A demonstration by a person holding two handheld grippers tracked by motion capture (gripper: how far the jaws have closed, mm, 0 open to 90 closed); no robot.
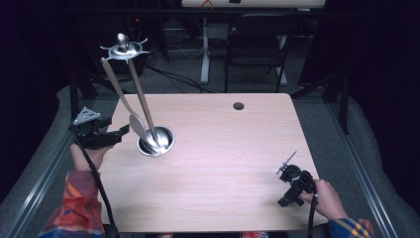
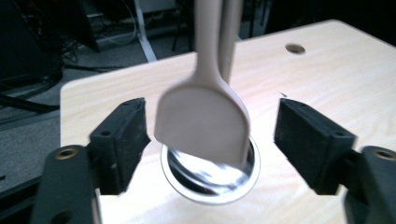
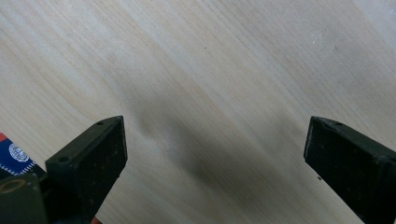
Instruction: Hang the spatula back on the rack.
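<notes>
Steel cup [image 1: 166, 144] on table [image 1: 223, 163] holds spatula [image 2: 205, 116], spoon [image 1: 143, 106].

we log the left gripper [image 1: 119, 133]: black body, grey three-cornered plate on top, black cable trailing back. in its own view the jaws are thick black blocks with small screw holes and brass-ringed holes behind. the right gripper [image 1: 286, 168] is black too, cable [image 1: 312, 218] at rear. both sleeves [image 1: 74, 206] are plaid, orange, red and blue.
</notes>
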